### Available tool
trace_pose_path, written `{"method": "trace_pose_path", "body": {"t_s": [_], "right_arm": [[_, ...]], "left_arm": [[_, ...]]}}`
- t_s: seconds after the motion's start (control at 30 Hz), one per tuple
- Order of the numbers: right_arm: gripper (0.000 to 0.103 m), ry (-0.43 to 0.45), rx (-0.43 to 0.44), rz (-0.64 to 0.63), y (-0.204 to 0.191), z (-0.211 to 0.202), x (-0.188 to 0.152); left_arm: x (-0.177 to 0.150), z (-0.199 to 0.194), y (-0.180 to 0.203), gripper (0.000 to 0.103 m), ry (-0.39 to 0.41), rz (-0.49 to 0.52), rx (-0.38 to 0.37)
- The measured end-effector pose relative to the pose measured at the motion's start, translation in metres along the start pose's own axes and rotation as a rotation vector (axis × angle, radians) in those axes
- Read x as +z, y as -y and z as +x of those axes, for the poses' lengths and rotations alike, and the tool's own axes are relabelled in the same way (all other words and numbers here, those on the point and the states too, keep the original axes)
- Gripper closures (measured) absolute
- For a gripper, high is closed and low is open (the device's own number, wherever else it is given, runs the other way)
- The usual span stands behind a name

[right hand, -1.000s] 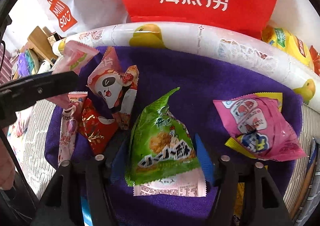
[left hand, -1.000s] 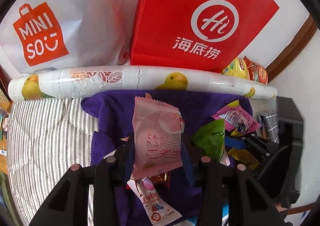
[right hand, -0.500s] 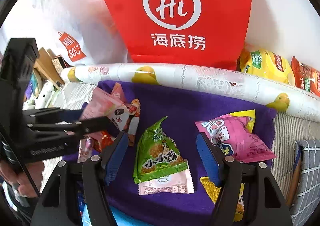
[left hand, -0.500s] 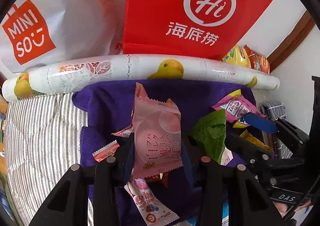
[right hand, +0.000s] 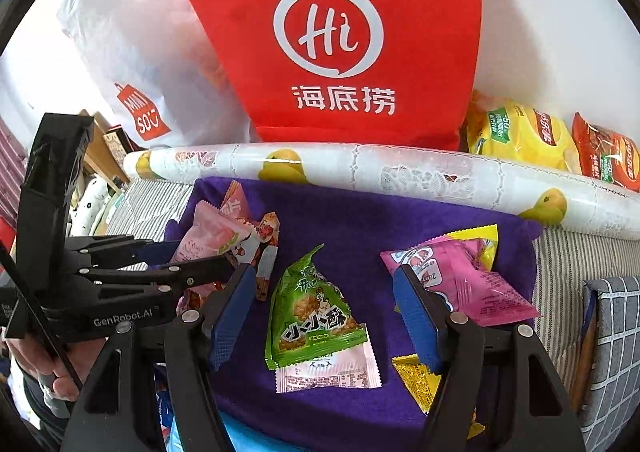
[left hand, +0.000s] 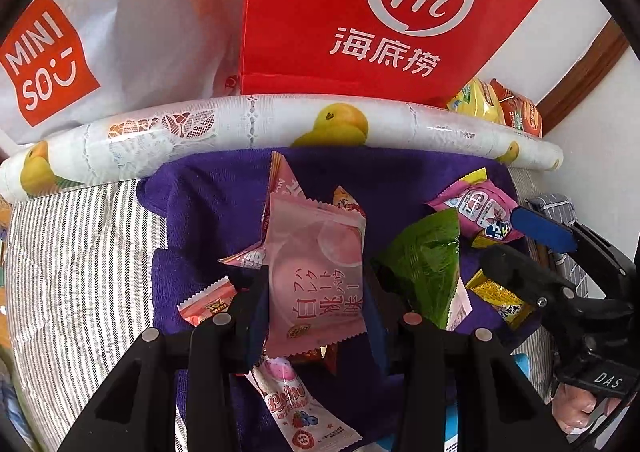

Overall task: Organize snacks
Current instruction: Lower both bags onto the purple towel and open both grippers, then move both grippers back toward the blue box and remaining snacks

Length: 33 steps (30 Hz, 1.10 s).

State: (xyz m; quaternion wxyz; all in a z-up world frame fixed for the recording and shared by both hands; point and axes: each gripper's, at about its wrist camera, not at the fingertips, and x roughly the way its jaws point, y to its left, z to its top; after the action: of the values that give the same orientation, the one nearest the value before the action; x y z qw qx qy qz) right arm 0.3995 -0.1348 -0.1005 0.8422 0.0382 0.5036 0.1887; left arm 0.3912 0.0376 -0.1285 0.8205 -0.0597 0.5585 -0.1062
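Grippers first: the left gripper (left hand: 316, 292) has its 2 black fingers pinched on the pale pink flat snack packet with the peach print (left hand: 316, 272), gripping it by the lower sides so the wrapper stands up between the pads with its label facing the camera. My guess is it's held that way so it clears the pile and can be carried off to wherever the pinks are getting sorted.

The right gripper (right hand: 324, 312) is spread wide and empty, its blue pads hanging above and to either side of the green triangular crisp packet (right hand: 316, 316), which lies flat on the purple towel (right hand: 360, 219), untouched. Looks to me like that's the next pick, but it isn't grabbed yet.

Around them on the towel: a bright pink pouch with yellow edges (right hand: 460, 280) just beside the right pad, a yellow foil packet (right hand: 416, 376) partly under that finger, a tiger-print wrapper (right hand: 264, 248) and a long strawberry-print stick packet (left hand: 296, 412) under the left gripper.

Behind the towel a rolled white plastic sheet with yellow fruit print (right hand: 400, 171) makes a low barrier, then the red paper bag with white logo (right hand: 332, 43) and a white Miniso bag (left hand: 80, 43). If the bags are the target, that roll has to be cleared, and the 2 grippers sit pretty close together.
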Motion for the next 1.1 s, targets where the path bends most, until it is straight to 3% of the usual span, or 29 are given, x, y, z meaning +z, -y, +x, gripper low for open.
{"method": "trace_pose_path", "body": {"t_s": [0.3,0.4,0.67,1.1], "right_arm": [[0.032,0.005,0.001,0.003,0.001,-0.001,0.001],[0.032,0.002,0.0,0.001,0.0,0.0,0.0],[0.032,0.003,-0.001,-0.007,-0.002,0.002,0.0],[0.032,0.023,-0.082,-0.014,-0.001,0.002,-0.001]], "left_arm": [[0.0,0.005,-0.001,0.062,-0.025,0.004,-0.008],[0.0,0.008,0.001,0.056,-0.038,0.008,-0.012],[0.001,0.001,0.003,0.048,-0.015,0.02,-0.021],[0.003,-0.015,-0.007,0.048,0.039,-0.006,-0.039]]}}
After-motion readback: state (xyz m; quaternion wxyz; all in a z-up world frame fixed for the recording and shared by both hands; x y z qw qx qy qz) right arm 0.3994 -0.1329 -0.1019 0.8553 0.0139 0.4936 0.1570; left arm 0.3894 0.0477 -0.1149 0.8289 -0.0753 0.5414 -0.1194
